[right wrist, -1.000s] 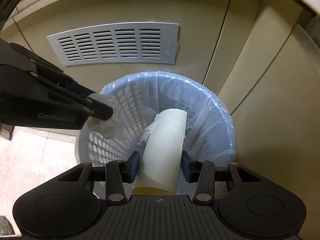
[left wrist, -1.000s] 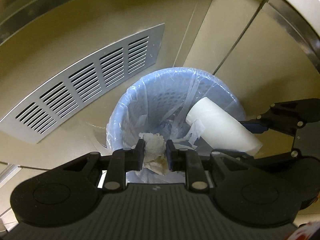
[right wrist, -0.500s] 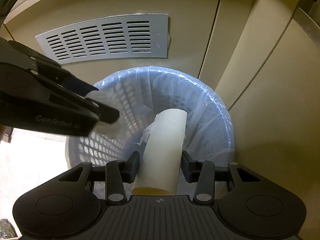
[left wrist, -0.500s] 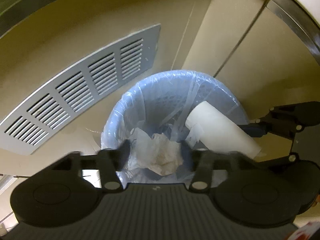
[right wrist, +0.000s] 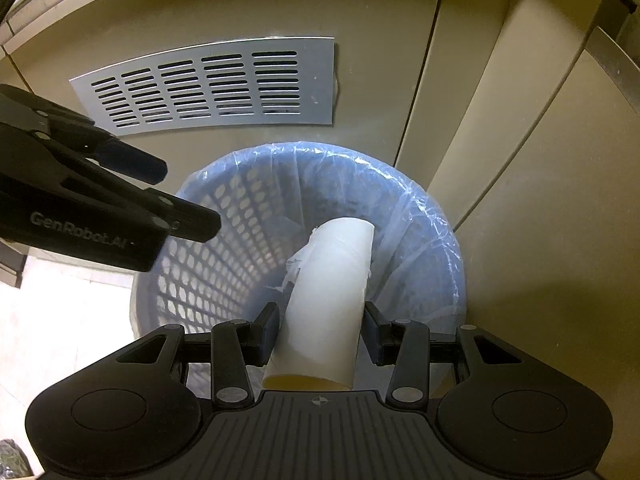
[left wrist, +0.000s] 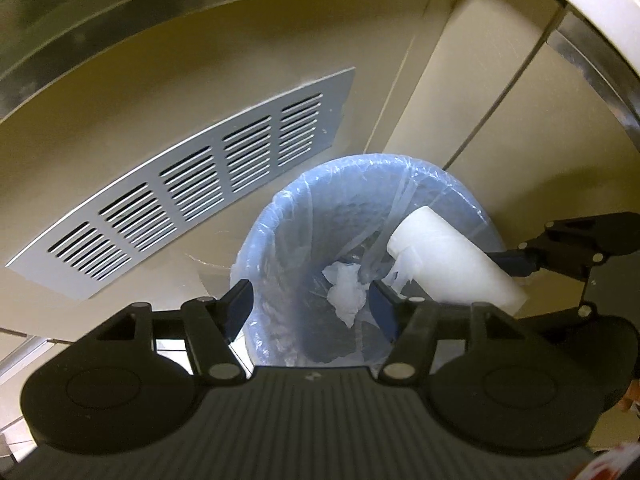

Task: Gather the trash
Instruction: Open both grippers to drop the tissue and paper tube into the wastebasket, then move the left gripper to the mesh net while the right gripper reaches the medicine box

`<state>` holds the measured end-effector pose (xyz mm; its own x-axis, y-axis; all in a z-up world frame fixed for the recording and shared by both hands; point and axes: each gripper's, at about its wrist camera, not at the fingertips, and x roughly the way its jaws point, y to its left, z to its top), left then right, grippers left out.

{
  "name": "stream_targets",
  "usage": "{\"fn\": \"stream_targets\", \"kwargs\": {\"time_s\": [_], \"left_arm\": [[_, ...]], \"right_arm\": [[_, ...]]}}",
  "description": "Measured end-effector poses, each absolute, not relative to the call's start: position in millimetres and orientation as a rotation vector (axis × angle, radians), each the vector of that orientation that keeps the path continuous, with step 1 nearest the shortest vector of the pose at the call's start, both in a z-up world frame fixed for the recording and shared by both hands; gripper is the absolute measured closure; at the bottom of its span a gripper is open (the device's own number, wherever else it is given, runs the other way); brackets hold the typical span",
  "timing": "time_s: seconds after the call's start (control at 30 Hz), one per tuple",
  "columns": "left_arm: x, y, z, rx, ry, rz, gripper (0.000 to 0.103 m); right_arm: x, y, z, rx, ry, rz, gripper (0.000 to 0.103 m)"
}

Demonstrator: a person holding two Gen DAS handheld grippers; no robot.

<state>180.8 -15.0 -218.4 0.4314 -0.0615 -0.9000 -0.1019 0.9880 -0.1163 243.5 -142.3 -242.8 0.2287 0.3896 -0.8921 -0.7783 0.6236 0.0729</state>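
A blue mesh wastebasket [right wrist: 240,216] lined with a clear plastic bag [right wrist: 436,216] stands on the floor in a corner of beige cabinet panels, just below a silver slotted vent grille [right wrist: 212,88]. The left tongs [left wrist: 310,306] hover over the basket, their jaws having just been opening and now apart, nothing gripped; a crumpled tissue [left wrist: 346,292] lies inside the basket beneath them. The right tongs [right wrist: 320,332] are clamped on a white cardboard roll [right wrist: 328,300] tilted over the basket's opening.
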Motion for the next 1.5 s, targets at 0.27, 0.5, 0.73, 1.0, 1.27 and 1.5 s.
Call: {"fn": "stream_targets", "kwargs": {"time_s": [0.27, 0.5, 0.73, 1.0, 1.27, 1.5], "left_arm": [[173.9, -10.0, -216.4, -0.171, 1.118, 0.054, 0.043], [167.2, -7.4, -212.9, -0.181, 1.110, 0.074, 0.043], [155.8, -5.1, -197.8, -0.196, 1.085, 0.087, 0.043], [137.5, -2.3, -153.2, -0.225, 1.000, 0.095, 0.043], [123.1, 4.7, -92.0, -0.246, 0.862, 0.110, 0.043], [126.3, 10.4, -44.7, -0.248, 0.735, 0.120, 0.043]], "right_arm": [[246.5, -143.0, -240.0, -0.403, 1.037, 0.850, 0.058], [247.2, -145.4, -234.2, -0.386, 1.009, 0.845, 0.028], [240.7, -149.1, -213.7, -0.388, 0.992, 0.833, 0.028], [223.7, -154.1, -151.4, -0.366, 0.893, 0.864, 0.028], [207.0, -164.2, -72.9, -0.323, 0.724, 0.903, 0.028], [211.4, -179.9, -21.3, -0.253, 0.577, 0.847, 0.028]]}}
